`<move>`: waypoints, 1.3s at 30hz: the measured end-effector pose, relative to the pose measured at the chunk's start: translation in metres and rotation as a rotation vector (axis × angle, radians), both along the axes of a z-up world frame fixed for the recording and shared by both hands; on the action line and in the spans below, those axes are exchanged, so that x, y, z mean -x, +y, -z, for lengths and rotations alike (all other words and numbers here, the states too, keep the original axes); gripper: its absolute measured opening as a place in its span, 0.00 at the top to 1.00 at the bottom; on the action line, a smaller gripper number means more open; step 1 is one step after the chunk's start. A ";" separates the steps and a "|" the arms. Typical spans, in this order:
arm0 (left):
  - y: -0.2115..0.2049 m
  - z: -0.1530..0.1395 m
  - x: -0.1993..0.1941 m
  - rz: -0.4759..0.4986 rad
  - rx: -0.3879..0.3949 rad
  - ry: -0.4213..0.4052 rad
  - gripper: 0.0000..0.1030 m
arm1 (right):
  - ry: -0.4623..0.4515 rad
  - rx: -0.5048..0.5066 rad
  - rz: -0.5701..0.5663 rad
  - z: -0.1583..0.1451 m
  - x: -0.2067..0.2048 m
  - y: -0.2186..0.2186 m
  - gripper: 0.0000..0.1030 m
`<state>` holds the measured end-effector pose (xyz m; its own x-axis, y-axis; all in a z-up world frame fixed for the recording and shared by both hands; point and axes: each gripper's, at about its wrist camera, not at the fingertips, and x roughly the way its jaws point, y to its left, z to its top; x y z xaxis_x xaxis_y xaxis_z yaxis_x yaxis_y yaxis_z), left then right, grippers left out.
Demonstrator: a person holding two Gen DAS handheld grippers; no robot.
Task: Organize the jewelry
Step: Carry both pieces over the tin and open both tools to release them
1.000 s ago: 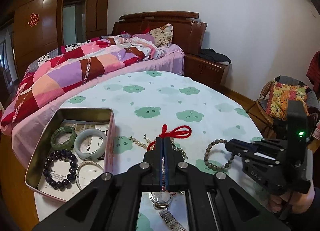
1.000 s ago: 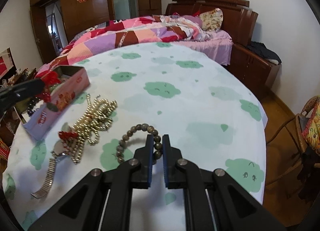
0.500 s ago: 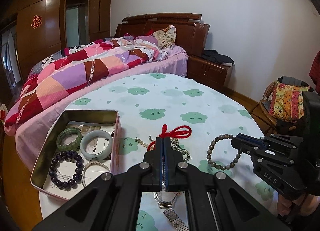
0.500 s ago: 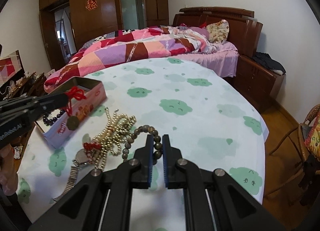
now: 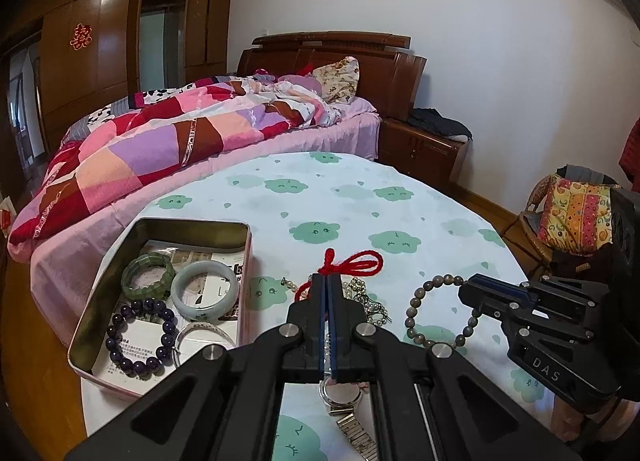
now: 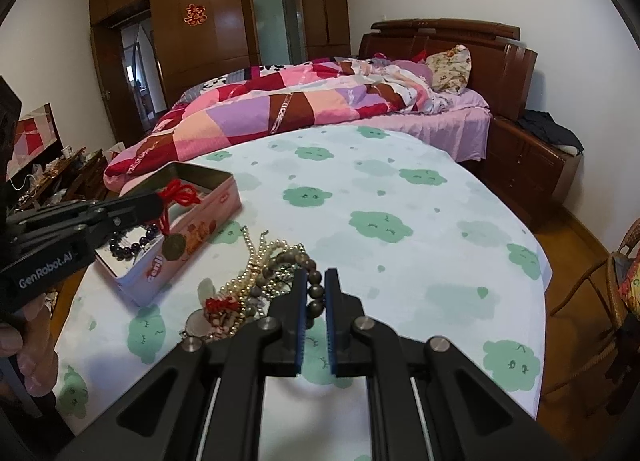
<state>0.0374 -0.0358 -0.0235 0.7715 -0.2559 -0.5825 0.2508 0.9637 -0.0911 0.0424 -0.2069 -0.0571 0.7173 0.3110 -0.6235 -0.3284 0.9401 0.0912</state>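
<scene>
On round table (image 5: 360,201) w/ cloud-print cloth, metal tin (image 5: 168,229) is sitting at left, holding green, pale jade & purple bead bracelets. L gripper (image 5: 327,289) is pinching red cord (image 5: 354,263), fingers clamped together, coin pendant (image 6: 174,247) dangling beside tin. R gripper (image 6: 316,285) is gripping grey bead bracelet (image 5: 438,311), fingers closed on beads, near pearl pile (image 6: 256,265).
</scene>
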 end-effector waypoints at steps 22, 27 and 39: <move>0.062 -0.023 0.001 -0.129 0.051 -0.054 1.00 | -0.054 0.011 -0.101 -0.031 -0.017 0.050 0.90; 0.090 -0.026 -0.002 -0.189 0.069 -0.057 1.00 | -0.070 0.024 -0.129 -0.038 -0.022 0.067 0.90; 0.125 -0.014 -0.012 -0.264 0.043 -0.033 1.00 | -0.055 0.052 -0.219 -0.035 -0.033 0.118 0.90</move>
